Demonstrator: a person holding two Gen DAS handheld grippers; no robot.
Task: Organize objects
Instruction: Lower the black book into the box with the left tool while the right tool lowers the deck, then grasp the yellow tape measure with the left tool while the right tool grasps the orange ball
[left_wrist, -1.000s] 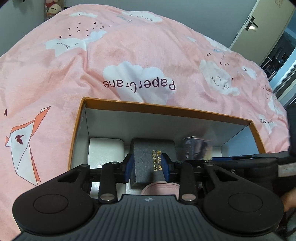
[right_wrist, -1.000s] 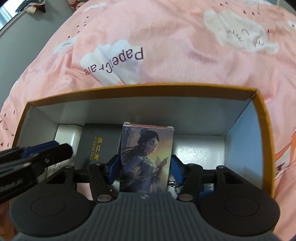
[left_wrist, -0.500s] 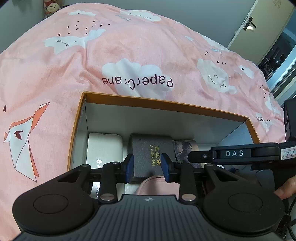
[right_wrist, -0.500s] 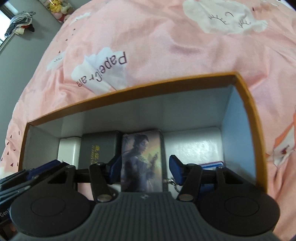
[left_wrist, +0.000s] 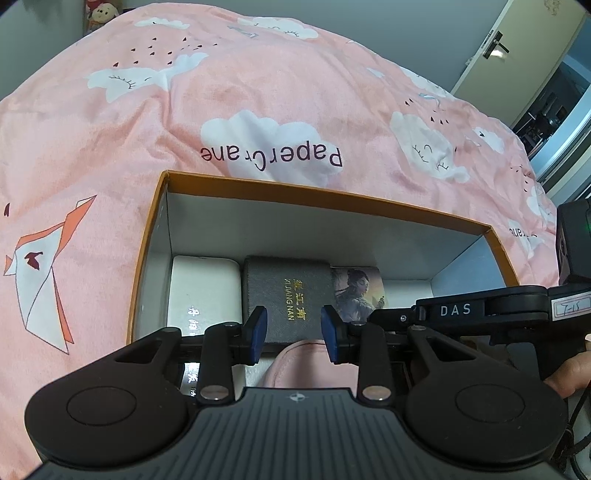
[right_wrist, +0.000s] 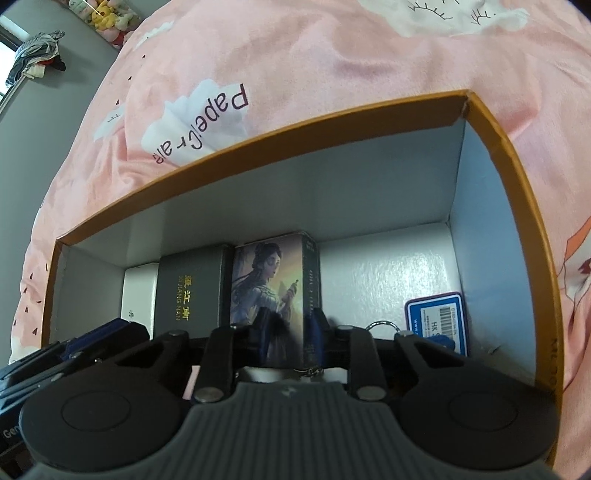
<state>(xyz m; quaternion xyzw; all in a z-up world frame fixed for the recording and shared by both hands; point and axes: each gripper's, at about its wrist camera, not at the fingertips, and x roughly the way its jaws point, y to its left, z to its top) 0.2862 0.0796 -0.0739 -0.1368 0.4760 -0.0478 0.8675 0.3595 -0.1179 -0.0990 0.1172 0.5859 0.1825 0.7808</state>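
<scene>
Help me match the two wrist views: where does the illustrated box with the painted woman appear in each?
Left wrist: illustrated box, right of centre, beside the dark box.
Right wrist: illustrated box, centre, just beyond the closing right gripper.
Shared landmark: the dark box with gold lettering.

Inside the orange-rimmed box (right_wrist: 517, 192), three packs (right_wrist: 273, 291) stand crowded against its left wall; bare floor (right_wrist: 376, 280) lies open toward the right wall, except a blue card (right_wrist: 439, 317) in the corner.
</scene>
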